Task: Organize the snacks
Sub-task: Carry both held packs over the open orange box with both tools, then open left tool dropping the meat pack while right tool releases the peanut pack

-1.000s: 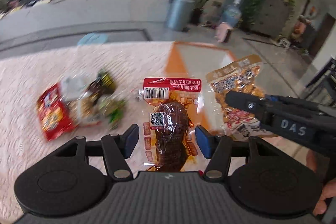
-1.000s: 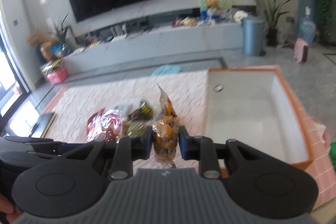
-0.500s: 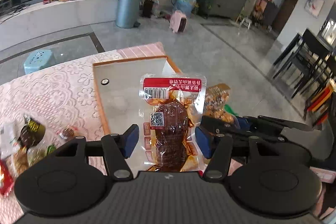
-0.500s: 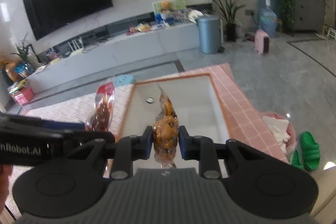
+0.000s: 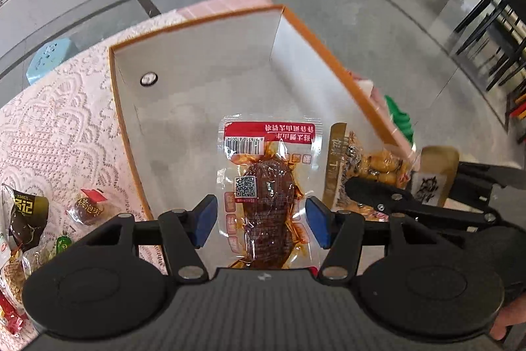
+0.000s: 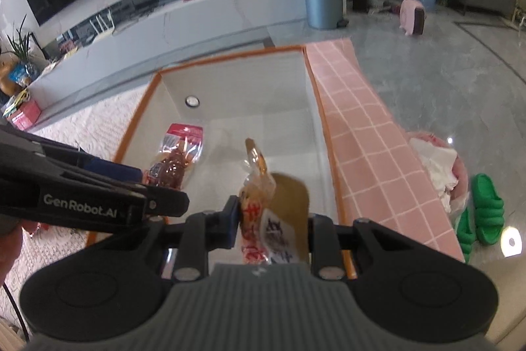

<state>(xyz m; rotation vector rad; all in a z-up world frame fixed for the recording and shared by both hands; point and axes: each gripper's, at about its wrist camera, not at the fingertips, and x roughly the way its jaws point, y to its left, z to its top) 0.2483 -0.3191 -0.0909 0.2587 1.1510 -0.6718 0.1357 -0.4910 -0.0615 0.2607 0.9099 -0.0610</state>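
Left wrist view: my left hand-held gripper (image 5: pixel 261 221) grips a clear meat packet (image 5: pixel 268 186) above the orange-rimmed box (image 5: pixel 126 134); the right hand-held gripper (image 5: pixel 378 186) holds a golden snack bag (image 5: pixel 371 163) at the box's right wall; loose snacks (image 5: pixel 29 219) lie on the lace-covered desk (image 5: pixel 59 127) left of the box.

Right wrist view: my right hand-held gripper (image 6: pixel 271 226) is clamped on the golden snack bag (image 6: pixel 263 206) over the box (image 6: pixel 315 94); the meat packet (image 6: pixel 174 157) hangs over the box's left part, held by the left hand-held gripper (image 6: pixel 164 203).
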